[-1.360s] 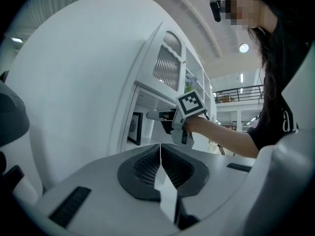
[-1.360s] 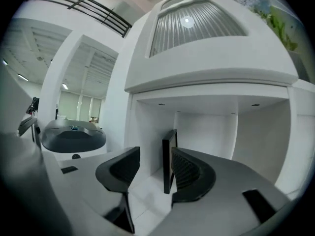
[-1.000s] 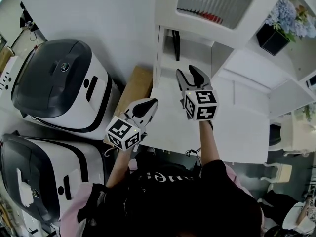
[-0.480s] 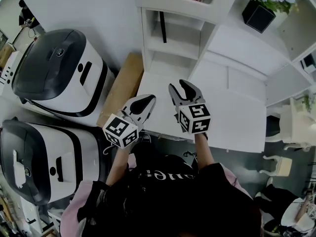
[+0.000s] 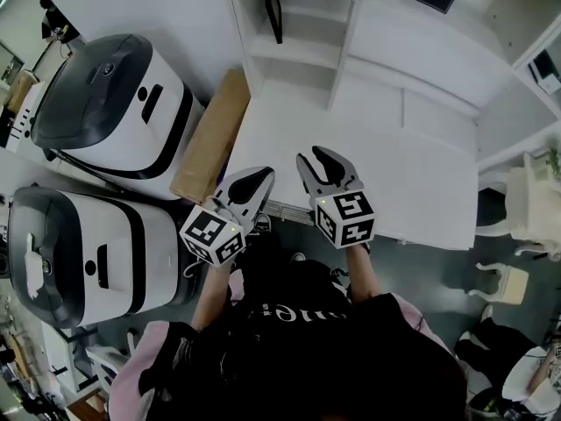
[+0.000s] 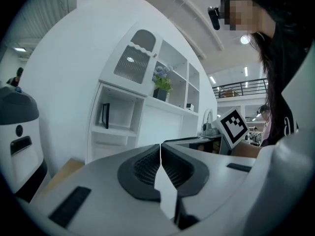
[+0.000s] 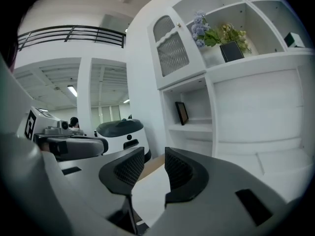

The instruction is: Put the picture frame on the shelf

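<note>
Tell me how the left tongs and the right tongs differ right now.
Left tongs have jaws together; right tongs have jaws apart, having just been closing, nothing between them. Left tongs sit by the near edge of the white desk; right tongs reach further over it. Both are empty and point toward the white shelf unit.

I've got the head camera looking steeply down from above, with the left gripper (image 5: 259, 175) and the right gripper (image 5: 314, 154) close beneath it and the white shelf unit (image 5: 298, 55) up at the top edge. Each gripper camera looks out along its own jaws, roughly level, across the white tabletop (image 5: 421, 174) toward that shelf unit. All three views share the cubby holding the dark picture frame (image 5: 274, 14).
</note>
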The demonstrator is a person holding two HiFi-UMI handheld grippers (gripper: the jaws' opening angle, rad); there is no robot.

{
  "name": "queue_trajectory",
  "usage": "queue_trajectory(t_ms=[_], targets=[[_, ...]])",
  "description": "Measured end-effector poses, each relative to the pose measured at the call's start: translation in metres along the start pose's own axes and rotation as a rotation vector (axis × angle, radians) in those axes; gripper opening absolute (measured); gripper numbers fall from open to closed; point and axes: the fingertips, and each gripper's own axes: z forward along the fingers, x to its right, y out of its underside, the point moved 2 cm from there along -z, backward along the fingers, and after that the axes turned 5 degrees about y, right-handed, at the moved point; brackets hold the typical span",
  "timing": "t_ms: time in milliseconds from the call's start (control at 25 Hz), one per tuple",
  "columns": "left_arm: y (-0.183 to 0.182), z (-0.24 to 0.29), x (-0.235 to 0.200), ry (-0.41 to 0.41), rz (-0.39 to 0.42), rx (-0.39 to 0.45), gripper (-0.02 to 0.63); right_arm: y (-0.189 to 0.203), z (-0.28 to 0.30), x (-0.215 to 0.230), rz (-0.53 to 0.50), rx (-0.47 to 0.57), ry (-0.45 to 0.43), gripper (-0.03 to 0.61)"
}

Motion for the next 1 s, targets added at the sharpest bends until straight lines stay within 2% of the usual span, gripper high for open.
queue_trajectory(t_ms=[400, 720, 1000], targets=[[0.014, -0.026, 0.05, 0.001, -0.001, -0.043, 0.017, 0.021, -0.038, -0.027, 0.06, 0.004, -0.063, 0.107], [0.011, -0.044, 0.05, 0.011, -0.006, -0.02, 0.017, 0.021, -0.045, -0.049, 0.062, 0.006, -0.064, 0.086], [0.008, -0.057, 0.045, 0.055, -0.016, -0.008, 0.017, 0.02, -0.054, -0.062, 0.084, 0.004, -0.015, 0.075]])
